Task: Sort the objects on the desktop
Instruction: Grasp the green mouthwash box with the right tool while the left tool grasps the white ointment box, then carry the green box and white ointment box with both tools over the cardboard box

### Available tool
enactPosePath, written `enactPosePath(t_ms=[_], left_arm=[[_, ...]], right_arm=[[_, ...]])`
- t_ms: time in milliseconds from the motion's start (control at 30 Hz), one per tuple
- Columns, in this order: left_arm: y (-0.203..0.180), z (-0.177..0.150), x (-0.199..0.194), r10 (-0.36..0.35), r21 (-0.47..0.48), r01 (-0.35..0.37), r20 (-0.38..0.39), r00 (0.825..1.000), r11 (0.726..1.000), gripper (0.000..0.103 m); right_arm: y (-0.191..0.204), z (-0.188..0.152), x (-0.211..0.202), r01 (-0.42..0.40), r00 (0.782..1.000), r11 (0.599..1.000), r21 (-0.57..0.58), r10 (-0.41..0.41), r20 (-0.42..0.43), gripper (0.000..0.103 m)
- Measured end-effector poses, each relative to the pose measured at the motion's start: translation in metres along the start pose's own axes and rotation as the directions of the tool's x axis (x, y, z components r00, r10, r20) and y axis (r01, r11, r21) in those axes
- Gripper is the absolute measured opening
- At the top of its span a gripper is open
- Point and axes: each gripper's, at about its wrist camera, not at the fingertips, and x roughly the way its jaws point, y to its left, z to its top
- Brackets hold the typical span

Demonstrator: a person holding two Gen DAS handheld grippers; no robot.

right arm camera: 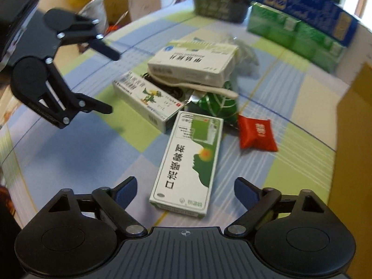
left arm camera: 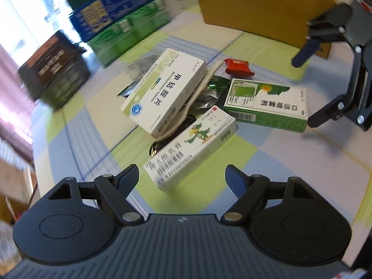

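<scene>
Three medicine boxes (left arm camera: 267,103) cluster mid-surface (left arm camera: 290,162), open cloth around them, cardboard box (left arm camera: 262,9) behind. Your left gripper (left arm camera: 182,177) and right gripper (right arm camera: 184,189) tilt down, both released, holding nothing.

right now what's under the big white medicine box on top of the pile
The white medicine box rests tilted on a beige spoon, with a black cable beneath. Whatever else lies under it is covered.

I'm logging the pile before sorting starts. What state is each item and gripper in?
left gripper: open, empty
right gripper: open, empty
bird box: closed, lying flat
green-face box: closed, lying flat
largest white box: closed, tilted on the pile
red packet: sealed
</scene>
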Motion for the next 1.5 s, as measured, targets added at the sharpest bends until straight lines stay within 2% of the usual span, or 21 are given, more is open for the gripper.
enactPosePath(t_ms=[100,233,300,500,567,733,833,933,1067,1233,1367,1500], left_arm=[[0.007,0.007,0.017,-0.056,0.102,0.058,-0.023,0.998,0.993,0.077],[0.015,0.013,0.036,-0.105,0.181,0.114,-0.055,0.993,0.977,0.075],[0.019,0.015,0.042,-0.127,0.202,0.137,-0.061,0.990,0.970,0.075],[0.026,0.016,0.058,-0.184,0.216,0.206,-0.118,0.976,0.954,0.074],[0.029,0.016,0.059,-0.195,0.196,0.216,-0.122,0.973,0.956,0.072],[0.020,0.015,0.050,-0.187,0.143,0.210,-0.160,0.969,0.967,0.042],[0.005,0.014,0.042,-0.182,0.083,0.201,-0.192,0.964,0.976,0.036],[-0.015,0.014,0.032,-0.185,0.016,0.193,-0.224,0.957,0.981,0.035],[-0.045,0.018,0.015,-0.190,-0.018,0.192,-0.252,0.949,0.981,0.034],[-0.072,0.020,0.006,-0.200,-0.098,0.182,-0.241,0.950,0.978,0.035],[-0.090,0.019,0.005,-0.165,-0.137,0.140,-0.188,0.968,0.981,0.036],[-0.098,0.018,0.005,-0.137,-0.200,0.111,-0.119,0.983,0.973,0.036]], right_arm=[[-0.001,0.007,0.010,-0.012,0.999,1.000,-0.028,0.010,-0.039,0.082],[-0.005,0.010,0.019,-0.022,0.997,0.998,-0.053,0.018,-0.075,0.077],[-0.008,0.009,0.022,-0.023,0.996,0.998,-0.055,0.018,-0.083,0.075],[-0.015,0.006,0.027,-0.025,0.995,0.999,-0.021,0.023,-0.093,0.058],[-0.015,0.004,0.026,-0.016,0.996,1.000,-0.014,0.015,-0.089,0.056],[-0.018,-0.007,0.015,0.013,0.998,0.998,0.055,-0.010,-0.066,0.053],[-0.019,-0.020,0.004,0.036,0.998,0.992,0.125,-0.030,-0.054,0.053],[-0.019,-0.040,-0.009,0.061,0.998,0.975,0.213,-0.053,-0.043,0.053],[-0.011,-0.068,-0.029,0.102,0.995,0.957,0.270,-0.104,-0.008,0.053],[-0.005,-0.093,-0.042,0.082,0.991,0.944,0.320,-0.111,0.071,0.055],[0.000,-0.100,-0.047,0.076,0.982,0.944,0.322,-0.126,0.139,0.059],[0.001,-0.104,-0.044,0.084,0.977,0.948,0.307,-0.139,0.162,0.061]])
